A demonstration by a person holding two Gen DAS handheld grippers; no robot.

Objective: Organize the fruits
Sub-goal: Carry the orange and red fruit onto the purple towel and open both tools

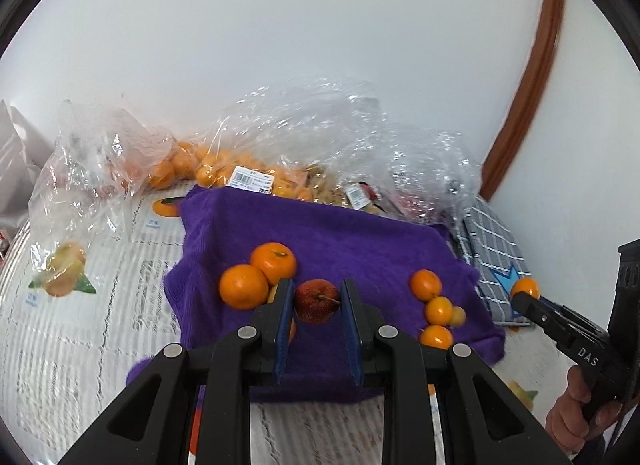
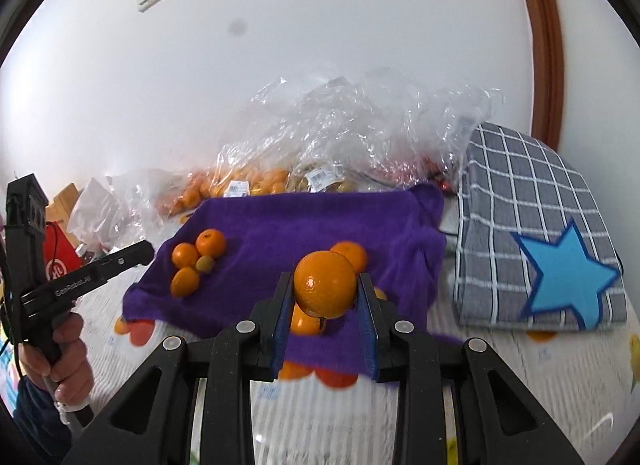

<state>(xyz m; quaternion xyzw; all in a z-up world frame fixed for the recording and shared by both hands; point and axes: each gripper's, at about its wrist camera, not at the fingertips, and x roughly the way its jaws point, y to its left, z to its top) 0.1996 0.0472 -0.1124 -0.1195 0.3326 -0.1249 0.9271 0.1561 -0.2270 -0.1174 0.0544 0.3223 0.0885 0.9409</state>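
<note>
Gripping an orange (image 2: 325, 288) between its fingertips, the right gripper (image 2: 325, 297) hangs above the purple towel (image 2: 320, 221), a cluster of oranges (image 2: 196, 261) lying ahead and left of its fingers; the left gripper (image 1: 317, 301), half open, brackets a red fruit (image 1: 317, 301), contact unclear.

The middle of the purple towel (image 2: 320, 221) is bare, so a gripper could pass there. The orange cluster (image 2: 196, 261) crowds its left part, a second orange group (image 1: 436, 309) its right edge. Crinkled plastic bags (image 2: 360, 133) wall off the far side. The folded checked cloth (image 2: 532, 225) blocks the right. The striped counter (image 2: 500, 377) in front lies open.
</note>
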